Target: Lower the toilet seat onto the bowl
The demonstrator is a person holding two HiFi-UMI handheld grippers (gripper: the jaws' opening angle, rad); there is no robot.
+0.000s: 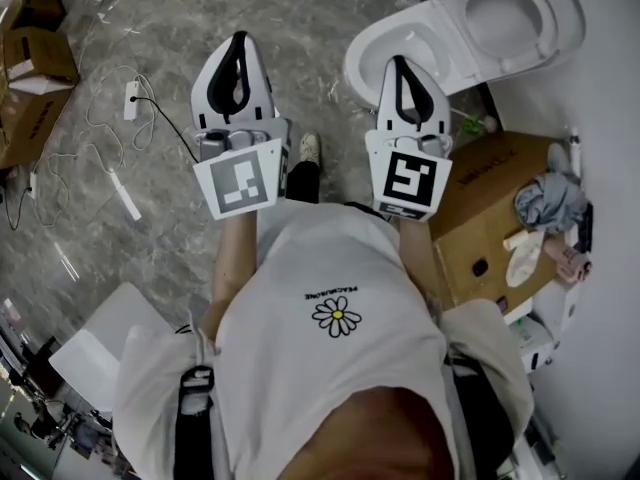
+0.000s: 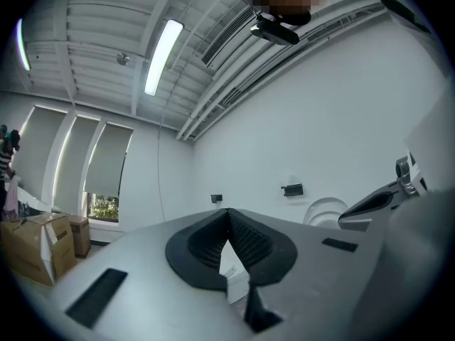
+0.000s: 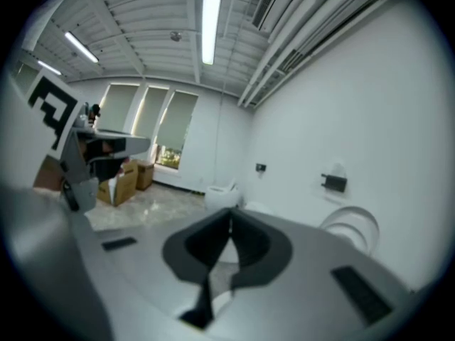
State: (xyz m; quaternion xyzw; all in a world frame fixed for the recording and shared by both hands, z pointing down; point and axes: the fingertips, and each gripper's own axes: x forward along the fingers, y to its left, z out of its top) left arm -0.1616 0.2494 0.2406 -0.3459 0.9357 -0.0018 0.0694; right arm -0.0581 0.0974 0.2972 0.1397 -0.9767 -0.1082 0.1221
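The white toilet bowl (image 1: pixel 385 53) stands at the upper right of the head view. Its seat (image 1: pixel 512 13) is raised, leaning back toward the wall. In the gripper views the raised seat (image 2: pixel 325 210) (image 3: pixel 353 224) shows as a pale ring against the wall. My right gripper (image 1: pixel 398 63) is shut and empty, its tips over the near rim of the bowl. My left gripper (image 1: pixel 238 40) is shut and empty too, held over the floor left of the toilet. Both point forward, jaws together (image 2: pixel 227 212) (image 3: pixel 229 212).
An open cardboard box (image 1: pixel 490 208) with a grey cloth (image 1: pixel 550 198) stands right of me, close to the toilet. Cables and a power strip (image 1: pixel 130 100) lie on the marble floor to the left. More boxes (image 1: pixel 35 58) sit far left. A second toilet (image 3: pixel 222 194) stands farther along the wall.
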